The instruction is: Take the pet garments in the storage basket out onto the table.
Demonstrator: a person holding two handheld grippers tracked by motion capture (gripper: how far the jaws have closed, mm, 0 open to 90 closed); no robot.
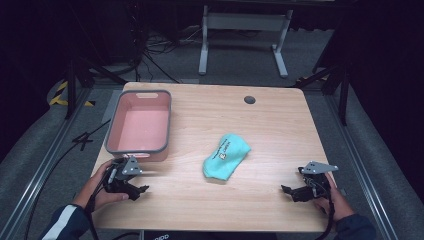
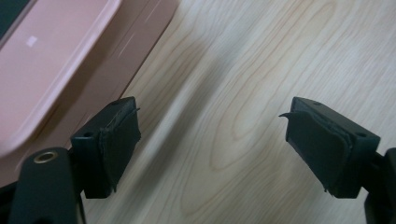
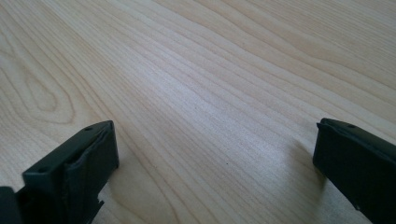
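A folded teal cloth (image 1: 226, 156) with a small printed label lies near the middle of the wooden table (image 1: 260, 125). A pink bin (image 1: 139, 126) with a grey rim stands at the left, nothing inside it. My left gripper (image 1: 141, 191) sits low over the front left of the table, just in front of the bin, open with bare wood between its jaws (image 2: 212, 140); the pink bin (image 2: 56, 60) fills the upper left of the left gripper view. My right gripper (image 1: 286, 190) rests at the front right, open over bare wood (image 3: 215, 154), well right of the cloth.
A dark round cable hole (image 1: 249, 99) sits near the table's far edge. Beyond the table stand a white frame (image 1: 245, 30) and tangled cables on a grey floor. Black rails run along both sides of the table.
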